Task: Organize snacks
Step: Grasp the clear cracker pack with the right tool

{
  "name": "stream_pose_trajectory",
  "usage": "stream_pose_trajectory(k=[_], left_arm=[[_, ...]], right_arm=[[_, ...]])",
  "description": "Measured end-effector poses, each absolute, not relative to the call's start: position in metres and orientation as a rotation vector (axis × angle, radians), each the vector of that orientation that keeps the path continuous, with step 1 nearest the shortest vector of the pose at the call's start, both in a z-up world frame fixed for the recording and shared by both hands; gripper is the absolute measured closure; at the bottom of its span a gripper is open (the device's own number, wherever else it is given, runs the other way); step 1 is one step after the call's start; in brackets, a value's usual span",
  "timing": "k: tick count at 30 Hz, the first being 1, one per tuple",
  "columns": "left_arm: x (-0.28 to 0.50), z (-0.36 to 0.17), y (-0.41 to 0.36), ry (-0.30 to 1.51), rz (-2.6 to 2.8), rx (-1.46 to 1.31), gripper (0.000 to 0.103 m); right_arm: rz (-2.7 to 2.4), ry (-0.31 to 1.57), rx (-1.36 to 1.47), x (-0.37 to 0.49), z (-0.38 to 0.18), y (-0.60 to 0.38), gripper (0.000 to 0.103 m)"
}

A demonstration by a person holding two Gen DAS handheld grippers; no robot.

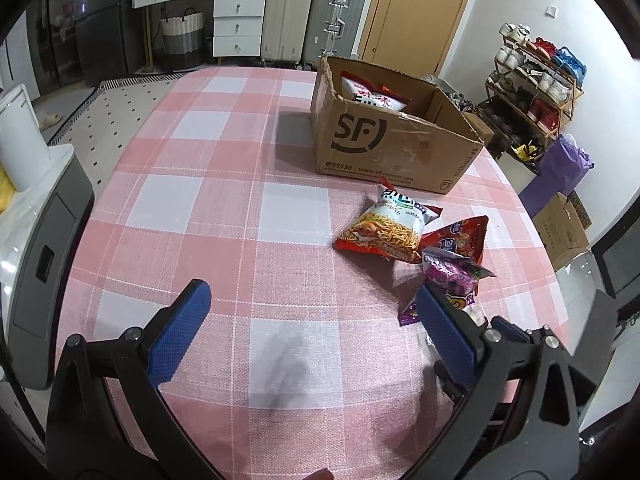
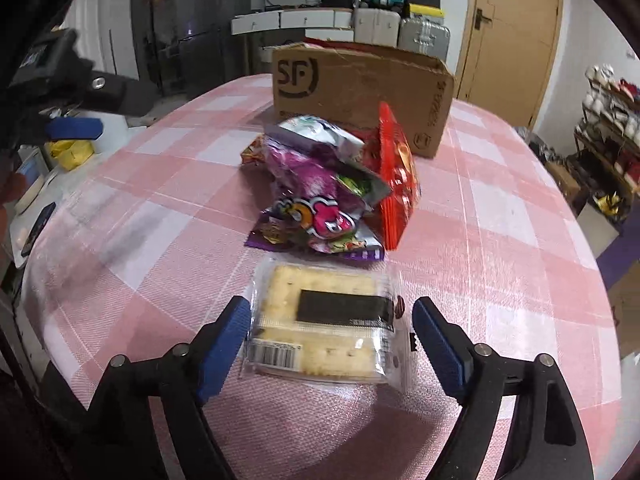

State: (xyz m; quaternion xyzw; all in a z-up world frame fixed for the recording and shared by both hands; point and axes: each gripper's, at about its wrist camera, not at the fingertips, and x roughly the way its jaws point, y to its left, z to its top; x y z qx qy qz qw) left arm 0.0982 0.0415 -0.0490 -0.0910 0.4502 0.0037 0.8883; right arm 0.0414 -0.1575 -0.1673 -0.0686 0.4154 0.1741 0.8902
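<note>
A clear pack of crackers (image 2: 328, 344) lies on the pink checked tablecloth (image 2: 500, 240) between the fingers of my right gripper (image 2: 332, 300), which is open, its blue pads just off the wrapper's sides. Beyond it sits a heap of snacks: a purple bag (image 2: 320, 192) and a red bag (image 2: 396, 176). In the left wrist view my left gripper (image 1: 312, 286) hangs open over bare cloth, its right finger beside the purple bag (image 1: 452, 276). A noodle-snack bag (image 1: 384, 228) and the red bag (image 1: 464, 240) lie nearby. The SF cardboard box (image 1: 400, 148) stands behind, holding a white snack bag (image 1: 376, 96).
The round table's edge curves close on the left and right. A white appliance (image 1: 20, 136) stands on a unit to the left. Suitcases (image 1: 312, 20) and drawers line the far wall. A shoe rack (image 1: 532, 92) and floor boxes are on the right.
</note>
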Motion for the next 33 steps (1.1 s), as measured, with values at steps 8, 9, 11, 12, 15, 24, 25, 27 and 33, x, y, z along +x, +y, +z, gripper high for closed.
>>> stream_pose_trajectory(k=[8,9,11,12,15,24,25,27,33], left_arm=[[0.098,-0.057,0.048,0.944,0.005,-0.208,0.001],[0.099,-0.058,0.049,0.948,0.003,-0.212,0.001],[0.099,-0.059,0.050,0.952,0.005,-0.215,0.001],[0.100,-0.060,0.051,0.953,0.007,-0.214,0.001],[0.100,-0.062,0.052,0.957,0.005,-0.219,0.001],[0.101,-0.064,0.045,0.965,0.002,-0.204,0.001],[0.102,-0.065,0.044,0.970,0.001,-0.201,0.001],[0.104,-0.068,0.040,0.981,-0.001,-0.196,0.001],[0.108,-0.078,0.029,1.008,-0.029,-0.183,0.001]], right_arm=[[0.365,0.895,-0.106,0.046,-0.173,-0.160,0.014],[0.370,0.892,-0.107,0.045,-0.173,-0.160,0.015],[0.380,0.884,-0.103,0.044,-0.172,-0.160,0.025],[0.384,0.880,-0.099,0.044,-0.171,-0.160,0.027],[0.405,0.874,-0.061,0.044,-0.170,-0.165,0.035],[0.459,0.848,0.018,0.043,-0.163,-0.175,0.043],[0.465,0.847,0.026,0.042,-0.163,-0.176,0.043],[0.476,0.845,0.041,0.041,-0.163,-0.178,0.043],[0.501,0.829,0.071,0.035,-0.159,-0.186,0.043]])
